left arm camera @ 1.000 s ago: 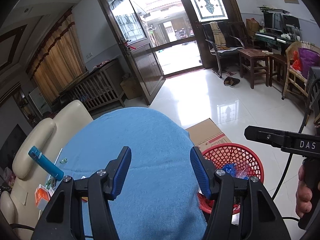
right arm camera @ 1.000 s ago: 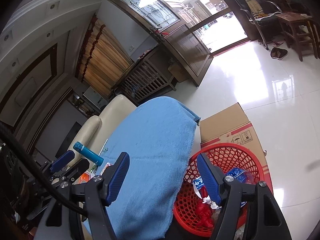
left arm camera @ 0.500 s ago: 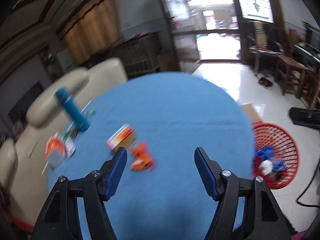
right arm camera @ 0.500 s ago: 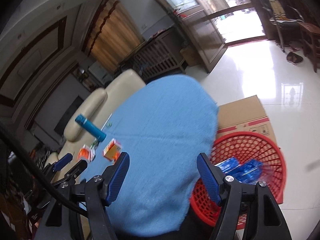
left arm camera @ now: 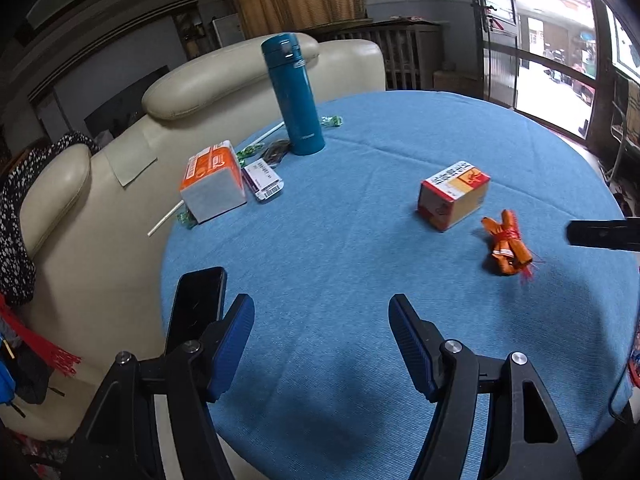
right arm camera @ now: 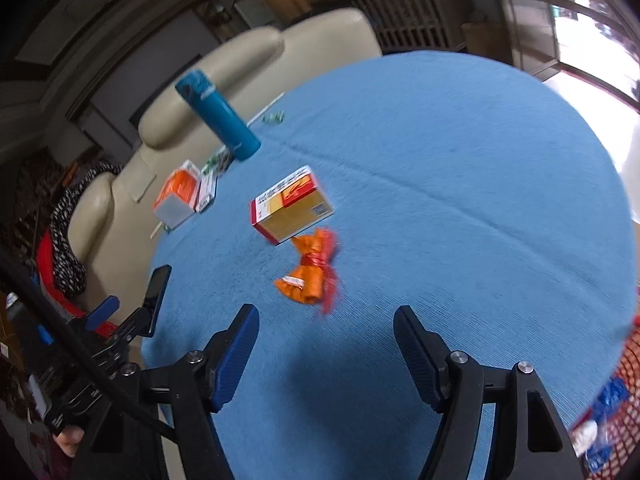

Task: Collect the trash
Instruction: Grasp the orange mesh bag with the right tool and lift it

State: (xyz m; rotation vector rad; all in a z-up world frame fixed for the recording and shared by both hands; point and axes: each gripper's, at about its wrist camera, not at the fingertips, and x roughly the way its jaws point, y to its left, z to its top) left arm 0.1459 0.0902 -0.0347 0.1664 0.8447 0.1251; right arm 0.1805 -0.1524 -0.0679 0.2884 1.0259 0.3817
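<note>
Left tongs [left arm camera: 320,340] released, empty; right tongs [right arm camera: 326,350] released, empty; orange wrapper bundle [right arm camera: 310,274] on bench [right arm camera: 460,160] centre, just near of yellow-red box [right arm camera: 292,208]; red basket [right arm camera: 612,408] at bench's right edge holds blue and white trash; teal flask [left arm camera: 292,96] upright far left.

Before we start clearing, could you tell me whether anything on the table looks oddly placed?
The phone lies at the table edge beside the sofa, partly overhanging, so it could slip off.
</note>
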